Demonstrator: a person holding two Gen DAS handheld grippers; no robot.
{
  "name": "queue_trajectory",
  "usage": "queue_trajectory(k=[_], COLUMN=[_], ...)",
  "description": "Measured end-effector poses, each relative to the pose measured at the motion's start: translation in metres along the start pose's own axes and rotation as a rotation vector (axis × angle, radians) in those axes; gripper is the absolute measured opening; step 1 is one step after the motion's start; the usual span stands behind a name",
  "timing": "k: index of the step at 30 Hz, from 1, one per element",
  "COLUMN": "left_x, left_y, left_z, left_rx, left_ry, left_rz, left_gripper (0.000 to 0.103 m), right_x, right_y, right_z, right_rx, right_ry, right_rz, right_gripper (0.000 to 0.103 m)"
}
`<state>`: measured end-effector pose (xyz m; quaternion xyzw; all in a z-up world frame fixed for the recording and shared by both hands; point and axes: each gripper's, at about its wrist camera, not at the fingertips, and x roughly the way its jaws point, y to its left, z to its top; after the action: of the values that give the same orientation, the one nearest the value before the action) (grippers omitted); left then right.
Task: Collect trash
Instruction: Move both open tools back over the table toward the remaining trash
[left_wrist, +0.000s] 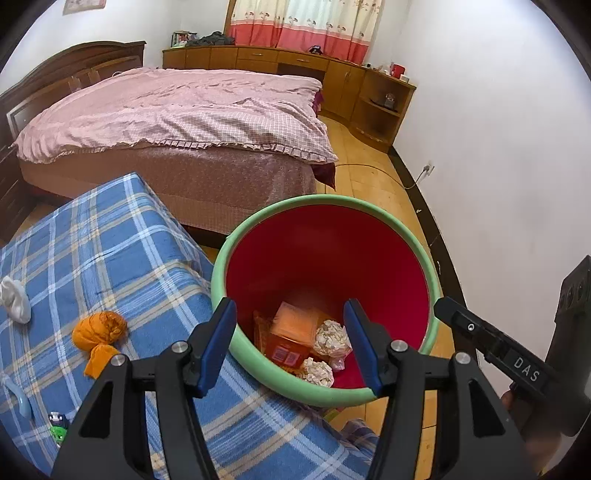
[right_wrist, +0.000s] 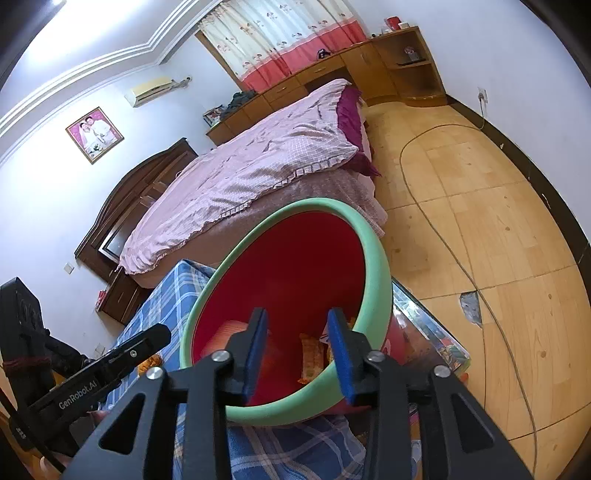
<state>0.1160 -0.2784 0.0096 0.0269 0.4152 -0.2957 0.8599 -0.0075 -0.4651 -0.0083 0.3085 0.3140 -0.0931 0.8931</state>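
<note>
A red bin with a green rim (left_wrist: 258, 380) stands at the edge of a table with a blue plaid cloth (left_wrist: 122, 243). Inside it lie orange wrappers (left_wrist: 295, 328) and two crumpled white paper balls (left_wrist: 332, 338). My left gripper (left_wrist: 291, 343) is open and empty, just above the bin's near rim. An orange crumpled wad (left_wrist: 99, 332) and a white wad (left_wrist: 14, 299) lie on the cloth to its left. My right gripper (right_wrist: 299, 354) is open and empty over the same bin (right_wrist: 373, 258), which holds wrappers (right_wrist: 312, 354).
A bed with a pink cover (left_wrist: 177, 110) stands behind the table. Wooden cabinets (left_wrist: 280, 61) line the far wall. A cable (right_wrist: 454, 254) runs across the wood floor. Small items, one green (left_wrist: 58, 428), lie at the cloth's near left.
</note>
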Motion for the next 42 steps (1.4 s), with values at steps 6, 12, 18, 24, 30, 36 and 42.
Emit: queue_trajectory(k=[6,12,18,24,30,36,42], left_x=[-0.016,-0.044,-0.071,-0.104,-0.118,-0.118,-0.107], left_y=[0.019,0.049,0.088,0.137,0.189,0.23,0.254], left_z=[-0.006,-0.015,-0.025,-0.037,-0.055,-0.074,-0.09], left_rx=[-0.061,-0.112,-0.164,-0.247,-0.331,-0.415,-0.474], left_ry=[-0.012,-0.042,-0.063,-0.093,-0.09,-0.073,-0.047], left_rz=[0.03,0.09,0.171,0.257,0.346,0.379,0.376], left_gripper=[0.06,0.06,0.06,0.06,0.06,0.06,0.06], right_x=[-0.004,-0.008,-0.014,-0.015,-0.014,-0.002,0.015], right_y=[0.013,0.03,0.052,0.075,0.102,0.125,0.143], right_z=[-0.003,-0.009,-0.017,-0.028,-0.04,-0.052,-0.063], right_rx=[-0.033,-0.062,-0.091,-0.118,-0.164,-0.198,-0.222], right_ry=[0.007,0.013,0.018,0.035,0.054,0.086,0.12], right_rz=[0.011,0.031,0.057,0.084,0.104,0.11,0.102], right_gripper=[0.052,0.056,0.061,0.064,0.066,0.069,0.069])
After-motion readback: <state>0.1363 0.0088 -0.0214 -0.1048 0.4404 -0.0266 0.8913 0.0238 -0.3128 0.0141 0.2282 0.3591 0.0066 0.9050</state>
